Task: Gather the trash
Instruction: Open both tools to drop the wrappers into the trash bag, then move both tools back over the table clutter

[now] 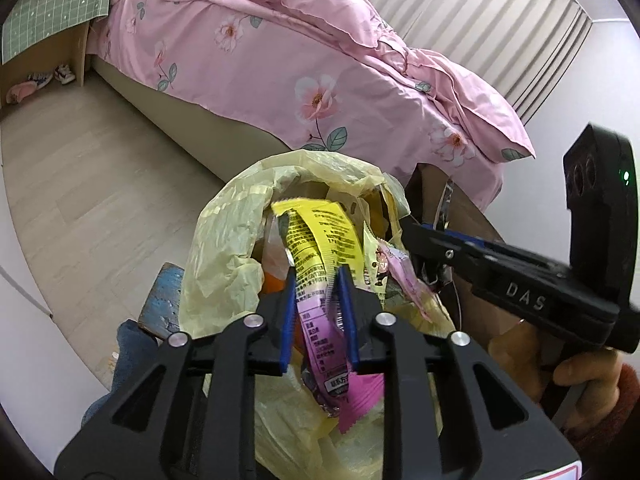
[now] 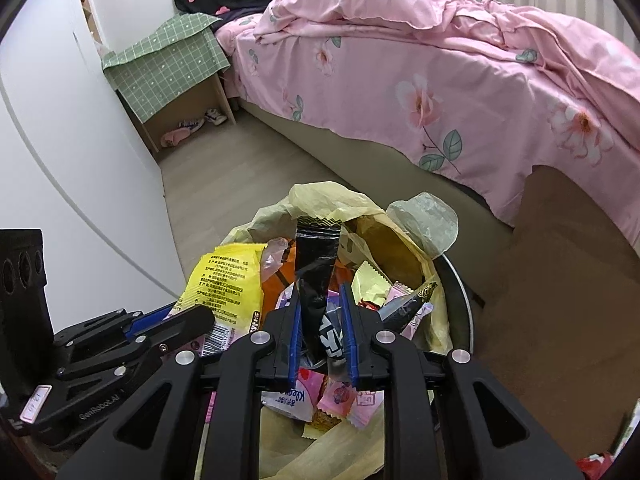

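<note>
Left wrist: left tool slack around yellow-purple wrapper | right tool slack around black wrapper; bin mostly hidden (yellow bag)

The bin liner is thin, crinkled, pale yellow plastic film, half translucent. In it, the yellow wrapper is glossy printed foil-plastic; the black wrapper shines like a mirror-smooth film. The left gripper and right gripper are matt black moulded plastic with bright metal pins and blue rubbery pads. The quilt is soft, matt, creased cotton-like cloth. The floor looks like pale, smooth wood laminate.
</note>
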Available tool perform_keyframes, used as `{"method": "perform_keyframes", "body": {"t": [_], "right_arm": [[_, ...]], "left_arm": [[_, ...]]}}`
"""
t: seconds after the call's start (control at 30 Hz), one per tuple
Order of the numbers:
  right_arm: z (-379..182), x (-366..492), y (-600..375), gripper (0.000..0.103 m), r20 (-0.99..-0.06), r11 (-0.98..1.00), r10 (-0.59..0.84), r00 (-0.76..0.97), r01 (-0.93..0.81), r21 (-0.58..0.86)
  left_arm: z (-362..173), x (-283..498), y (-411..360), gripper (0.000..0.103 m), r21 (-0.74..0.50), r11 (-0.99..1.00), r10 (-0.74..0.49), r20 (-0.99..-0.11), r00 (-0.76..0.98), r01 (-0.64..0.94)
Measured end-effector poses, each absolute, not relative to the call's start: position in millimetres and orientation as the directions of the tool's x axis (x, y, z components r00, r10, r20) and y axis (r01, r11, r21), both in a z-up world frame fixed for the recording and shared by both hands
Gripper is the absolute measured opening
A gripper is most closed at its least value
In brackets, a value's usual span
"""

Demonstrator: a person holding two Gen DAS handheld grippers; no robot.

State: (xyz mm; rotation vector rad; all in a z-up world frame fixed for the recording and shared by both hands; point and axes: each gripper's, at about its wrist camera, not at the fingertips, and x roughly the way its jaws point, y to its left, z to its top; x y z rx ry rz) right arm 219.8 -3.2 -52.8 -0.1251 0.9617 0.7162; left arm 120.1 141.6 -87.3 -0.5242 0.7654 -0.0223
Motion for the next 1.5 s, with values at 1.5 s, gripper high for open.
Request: {"method": "perform_keyframes", "body": {"t": [1.5], "right_arm": [[-14, 56, -371, 0.057, -0.668, 0.981, 0.118, 0.735, -0.189, -0.035]], "left_arm": [[-36, 138, -159, 0.046, -0.225, 0.842, -0.500, -0.665, 0.555, 0.490]]}}
